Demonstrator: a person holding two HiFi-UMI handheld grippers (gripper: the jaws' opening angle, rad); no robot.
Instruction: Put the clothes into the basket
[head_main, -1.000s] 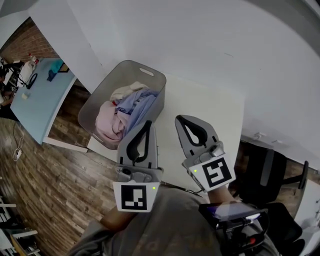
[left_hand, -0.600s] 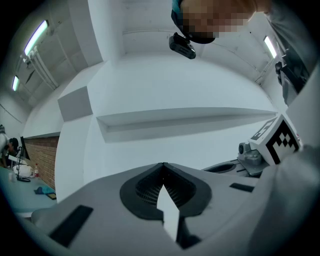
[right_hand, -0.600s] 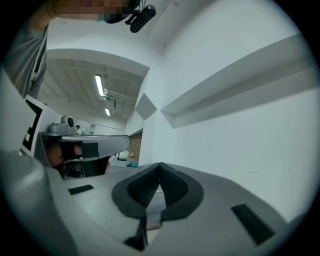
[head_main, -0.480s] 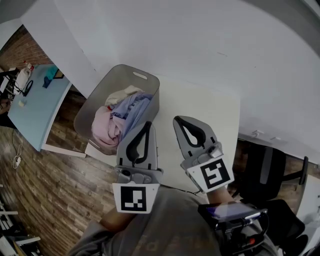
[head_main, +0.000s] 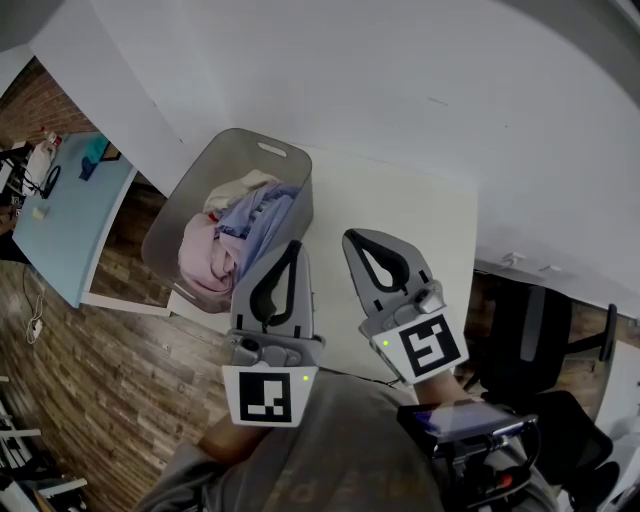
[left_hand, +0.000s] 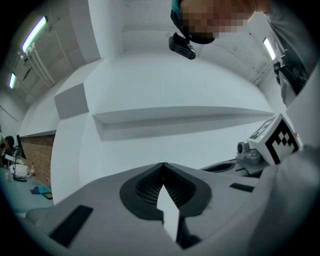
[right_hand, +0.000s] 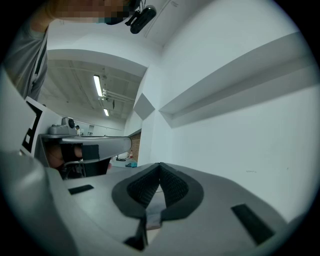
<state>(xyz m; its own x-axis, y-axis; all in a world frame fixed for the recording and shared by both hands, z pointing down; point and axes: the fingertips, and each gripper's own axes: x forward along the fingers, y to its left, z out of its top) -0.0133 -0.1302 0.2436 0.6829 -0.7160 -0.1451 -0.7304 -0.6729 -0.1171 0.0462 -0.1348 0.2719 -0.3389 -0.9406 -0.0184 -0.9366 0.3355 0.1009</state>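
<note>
Listing, head view unless noted.

Markings: each gripper carries a marker cube with a black-and-white square pattern, one on the left (head_main: 268, 395) and one on the right (head_main: 428, 345). The patterns are coded blocks, not letters.

Basket (head_main: 185, 195): grey plastic with rounded corners and a slot handle in its far rim. It stands at the 9 o'clock end of the bench (head_main: 400, 210), at 10 o'clock from the grippers.

Clothes (head_main: 235, 225): a loose, crumpled heap inside the basket. A pink piece (head_main: 200, 255) lies at 7 o'clock, a lavender-blue piece (head_main: 262, 212) in the middle, and a cream piece (head_main: 238, 188) at 12 o'clock.

Left gripper (head_main: 293, 248): held low before the person's grey-clad torso and pointing to 12 o'clock, with its tip just beside the basket's near corner. In the left gripper view its fingers (left_hand: 150, 187) meet at the tips with nothing between them.

Right gripper (head_main: 352, 240): alongside at 3 o'clock of the left one and over the bare bench, leaning toward 11 o'clock. In the right gripper view its fingers (right_hand: 172, 187) are together and empty.

Surroundings: white wall (head_main: 420, 70) at 12 o'clock, wooden floor (head_main: 110, 360) at 8 o'clock, pale blue table (head_main: 60, 220) at 9 o'clock, dark chair (head_main: 530, 350) at 4 o'clock.
</note>
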